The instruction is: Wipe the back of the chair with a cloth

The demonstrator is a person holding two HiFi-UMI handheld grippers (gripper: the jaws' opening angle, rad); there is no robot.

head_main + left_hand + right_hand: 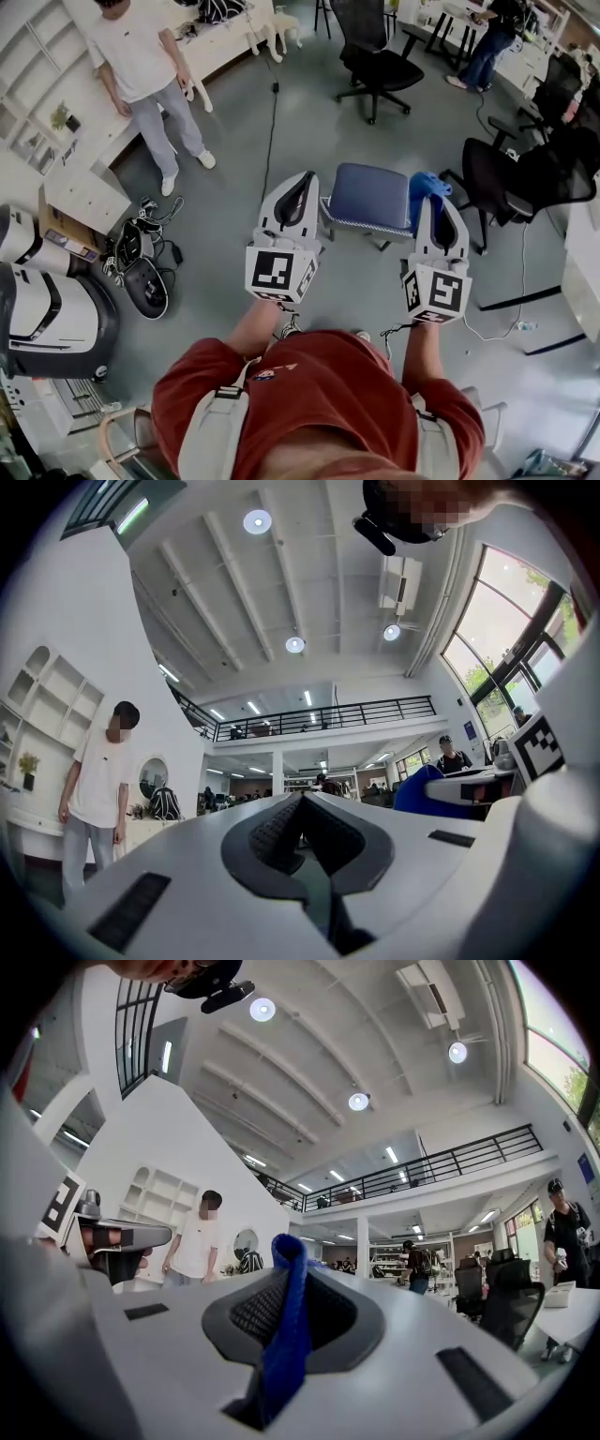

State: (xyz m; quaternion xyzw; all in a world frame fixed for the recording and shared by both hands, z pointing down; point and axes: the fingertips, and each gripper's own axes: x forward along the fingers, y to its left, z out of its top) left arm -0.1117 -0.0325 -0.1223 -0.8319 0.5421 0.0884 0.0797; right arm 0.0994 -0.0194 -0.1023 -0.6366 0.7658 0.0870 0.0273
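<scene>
A chair with a blue-grey padded seat (368,194) stands on the grey floor just beyond both grippers; its back cannot be made out from above. My right gripper (433,202) is shut on a blue cloth (427,186), which bunches above the jaws beside the seat's right edge. The right gripper view shows a strip of that cloth (287,1321) pinched between the black ribbed pads, with the gripper (286,1283) pointing up into the room. My left gripper (298,190) sits by the seat's left edge, jaws shut on nothing (302,808).
A person in a white T-shirt (141,66) stands at far left by white shelves. Black office chairs (375,56) (525,178) stand behind and to the right. Bags and cables (141,272) lie at left beside a white machine (47,314). Another person (492,37) is at top right.
</scene>
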